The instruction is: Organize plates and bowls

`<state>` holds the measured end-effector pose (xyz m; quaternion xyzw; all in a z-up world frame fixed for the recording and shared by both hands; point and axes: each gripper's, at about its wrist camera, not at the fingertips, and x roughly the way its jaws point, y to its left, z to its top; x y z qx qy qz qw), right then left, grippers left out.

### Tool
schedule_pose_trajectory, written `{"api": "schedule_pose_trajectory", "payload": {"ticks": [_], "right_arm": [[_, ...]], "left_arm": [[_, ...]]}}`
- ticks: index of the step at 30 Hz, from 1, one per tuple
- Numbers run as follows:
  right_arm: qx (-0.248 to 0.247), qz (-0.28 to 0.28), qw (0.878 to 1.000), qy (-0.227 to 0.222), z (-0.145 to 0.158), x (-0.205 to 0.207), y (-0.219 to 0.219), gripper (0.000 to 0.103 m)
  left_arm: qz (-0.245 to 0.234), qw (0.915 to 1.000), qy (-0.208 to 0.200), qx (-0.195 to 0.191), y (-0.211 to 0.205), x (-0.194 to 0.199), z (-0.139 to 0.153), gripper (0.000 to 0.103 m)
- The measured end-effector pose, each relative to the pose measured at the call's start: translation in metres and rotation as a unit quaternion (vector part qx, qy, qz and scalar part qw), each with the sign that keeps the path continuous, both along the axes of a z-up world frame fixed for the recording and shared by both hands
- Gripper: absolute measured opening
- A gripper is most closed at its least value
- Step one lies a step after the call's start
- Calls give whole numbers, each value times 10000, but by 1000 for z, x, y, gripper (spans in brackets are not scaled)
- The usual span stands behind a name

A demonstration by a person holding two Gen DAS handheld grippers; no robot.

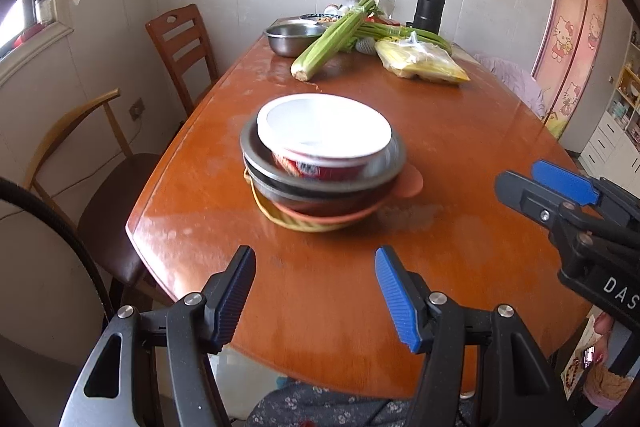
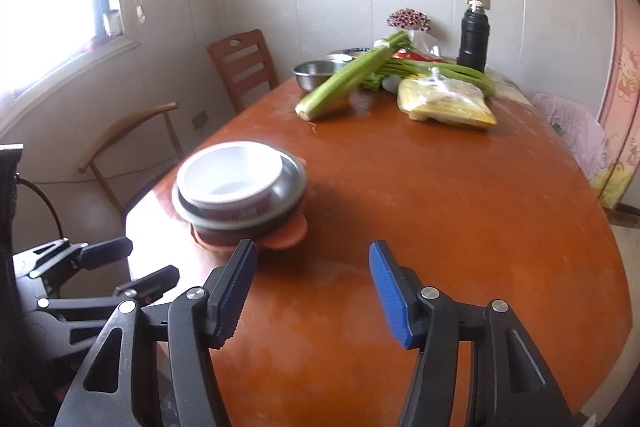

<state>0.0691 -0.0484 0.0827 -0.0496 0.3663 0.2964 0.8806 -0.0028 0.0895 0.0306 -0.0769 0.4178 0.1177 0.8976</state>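
- A stack of bowls and plates [image 1: 320, 163] sits near the front of the wooden table [image 1: 460, 155]: a white bowl [image 1: 324, 125] with a red outside on top, nested in a grey metal bowl [image 1: 256, 151], over a dark bowl and an orange plate [image 1: 412, 183].
- The left gripper [image 1: 316, 291] hangs just in front of the stack, jaws apart, nothing between them.
- The right gripper [image 2: 312, 287] is spread too, empty, to the right of the stack.
- Farther back lie celery [image 1: 332, 39], a steel bowl [image 1: 288, 37], a yellow bag [image 1: 420, 61] and a black flask [image 1: 429, 5].
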Motion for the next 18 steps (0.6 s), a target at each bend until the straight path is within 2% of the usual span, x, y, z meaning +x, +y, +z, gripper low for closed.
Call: {"api": "schedule_pose_trajectory", "payload": {"ticks": [8,18], "right_arm": [[-83,29,9997,233,-21,-20,-11,62],[-179,5,9994,304,-29,-29,-11,62]], "left_arm": [[-143,9999,-13,5,-11,-11,-7,62],[-195,9997,88,-97,-10,-12,-14,62]]}}
